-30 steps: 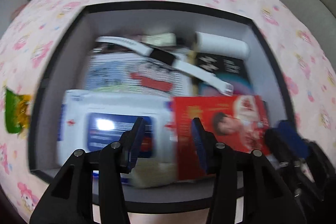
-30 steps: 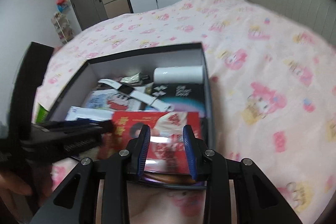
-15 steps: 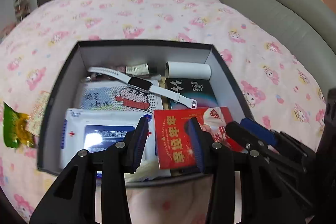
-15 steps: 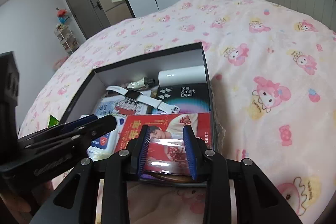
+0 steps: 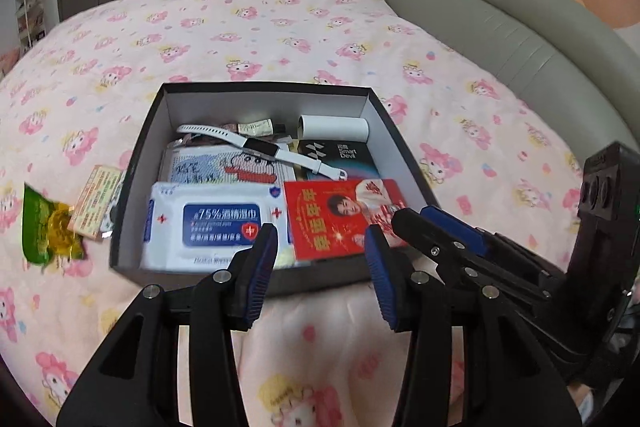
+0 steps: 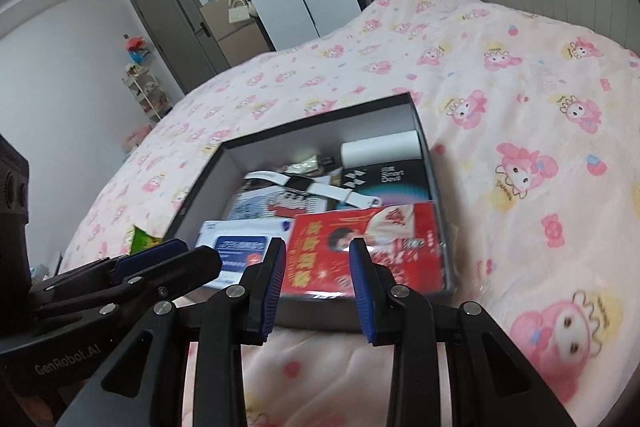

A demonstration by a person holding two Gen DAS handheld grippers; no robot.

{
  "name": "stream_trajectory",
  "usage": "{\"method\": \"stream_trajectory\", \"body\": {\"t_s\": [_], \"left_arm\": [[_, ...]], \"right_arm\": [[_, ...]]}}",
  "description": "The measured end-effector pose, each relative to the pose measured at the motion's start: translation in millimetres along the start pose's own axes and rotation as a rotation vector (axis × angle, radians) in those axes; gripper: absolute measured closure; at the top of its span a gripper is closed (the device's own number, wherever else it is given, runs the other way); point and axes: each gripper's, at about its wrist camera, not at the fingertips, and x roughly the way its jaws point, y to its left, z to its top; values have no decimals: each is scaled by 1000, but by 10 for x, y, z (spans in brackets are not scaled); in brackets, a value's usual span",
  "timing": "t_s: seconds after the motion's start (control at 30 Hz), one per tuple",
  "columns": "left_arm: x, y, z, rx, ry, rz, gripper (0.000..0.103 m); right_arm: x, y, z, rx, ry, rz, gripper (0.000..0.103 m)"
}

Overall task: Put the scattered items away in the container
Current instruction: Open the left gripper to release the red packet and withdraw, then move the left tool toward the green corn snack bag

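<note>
A black box (image 5: 264, 89) (image 6: 316, 125) stands on the pink bedspread. It holds a wet-wipe pack (image 5: 218, 221), a red packet (image 5: 340, 215) (image 6: 364, 251), a white watch (image 5: 260, 147), a white roll (image 5: 334, 127) and a black carton (image 5: 340, 157). A green snack packet (image 5: 44, 225) and a yellow sachet (image 5: 96, 201) lie on the bed left of the box. My left gripper (image 5: 316, 269) is open and empty, just short of the box's near wall. My right gripper (image 6: 318, 281) is open and empty, over the near edge by the red packet.
The pink cartoon bedspread (image 5: 280, 27) covers the bed. A grey padded headboard (image 5: 500, 27) runs along the right. Wardrobes and a door (image 6: 180, 23) stand behind the bed. The right gripper's body (image 5: 520, 267) sits close on my left gripper's right.
Both grippers have pulled back and up from the box, so the box looks smaller and farther. Both stay open and empty. The items in the box have not moved.
</note>
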Motion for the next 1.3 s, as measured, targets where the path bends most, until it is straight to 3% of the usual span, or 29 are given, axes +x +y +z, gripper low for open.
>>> {"method": "stream_trajectory", "body": {"t_s": [0.1,0.17,0.5,1.0,1.3], "left_arm": [[-224,49,-29,-12,-29,-9,56],[-361,39,-52,9,-45,-10,55],[-958,156,-282,49,-102,-13,53],[-1410,971,-838,-91,-114,46,53],[-1386,1512,-1192,-220,-98,98,54]], "right_arm": [[-165,112,-30,-1,-17,-3,74],[-296,190,-33,3,-38,-2,67],[-809,712,-130,-20,-122,25,65],[-664,1573,-501,-147,-31,112,65],[-322,1991,-824,-208,66,157,65]]}}
